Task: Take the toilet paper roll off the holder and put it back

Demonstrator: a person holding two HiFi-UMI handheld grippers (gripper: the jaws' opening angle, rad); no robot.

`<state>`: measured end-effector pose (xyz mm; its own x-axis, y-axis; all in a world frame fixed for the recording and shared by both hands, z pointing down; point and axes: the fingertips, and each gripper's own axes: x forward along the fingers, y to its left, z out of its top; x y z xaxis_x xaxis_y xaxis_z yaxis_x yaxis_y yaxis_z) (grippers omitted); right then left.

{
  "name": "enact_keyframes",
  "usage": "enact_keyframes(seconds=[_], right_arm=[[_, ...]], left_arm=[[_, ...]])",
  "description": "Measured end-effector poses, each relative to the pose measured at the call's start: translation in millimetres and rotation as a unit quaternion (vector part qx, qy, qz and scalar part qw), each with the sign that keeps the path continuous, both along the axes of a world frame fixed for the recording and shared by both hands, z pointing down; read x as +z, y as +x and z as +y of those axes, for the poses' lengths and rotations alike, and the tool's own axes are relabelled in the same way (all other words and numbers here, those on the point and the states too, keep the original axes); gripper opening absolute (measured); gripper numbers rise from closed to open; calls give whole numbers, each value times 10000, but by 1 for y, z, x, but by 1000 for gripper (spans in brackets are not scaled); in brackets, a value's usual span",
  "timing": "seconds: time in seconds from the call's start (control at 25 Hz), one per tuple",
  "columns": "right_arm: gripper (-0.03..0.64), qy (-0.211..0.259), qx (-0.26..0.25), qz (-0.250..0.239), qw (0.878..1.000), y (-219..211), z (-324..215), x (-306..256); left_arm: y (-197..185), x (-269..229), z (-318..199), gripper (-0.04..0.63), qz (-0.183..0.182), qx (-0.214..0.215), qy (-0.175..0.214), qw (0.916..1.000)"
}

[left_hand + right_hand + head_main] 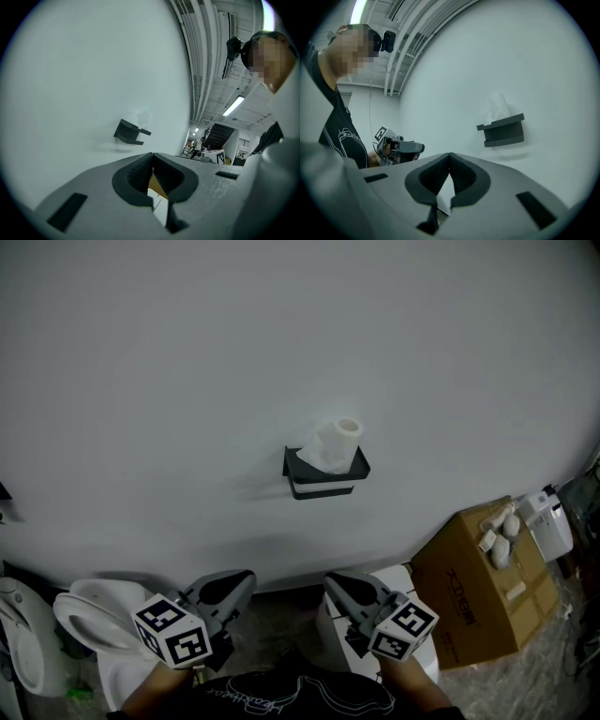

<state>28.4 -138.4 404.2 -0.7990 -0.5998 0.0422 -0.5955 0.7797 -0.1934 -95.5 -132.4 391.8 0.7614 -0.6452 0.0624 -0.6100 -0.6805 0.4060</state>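
- White wall (187, 381) fills most of my view, with a black holder (325, 476) fixed to it.
- Toilet paper roll (333, 443) stands on end on the holder's shelf, a loose sheet draped toward the left edge.
- My left gripper (246, 579) and right gripper (330, 579) hang low, well apart from it, jaws closed on nothing.
- Reaching in closed, I'd likely knock the roll off the shelf's front edge; pinching only the loose sheet could unwind it.
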Motion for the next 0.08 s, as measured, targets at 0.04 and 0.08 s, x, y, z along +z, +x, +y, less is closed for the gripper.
enact_keyframes(seconds=[0.04, 0.08], right_arm=[[5, -4, 15, -27, 10000, 0, 0, 0], [5, -9, 30, -56, 10000, -1, -1, 1]], left_arm=[[0, 0, 0, 5, -5, 3, 1, 10000], [-1, 1, 0, 5, -12, 5, 1, 10000]])
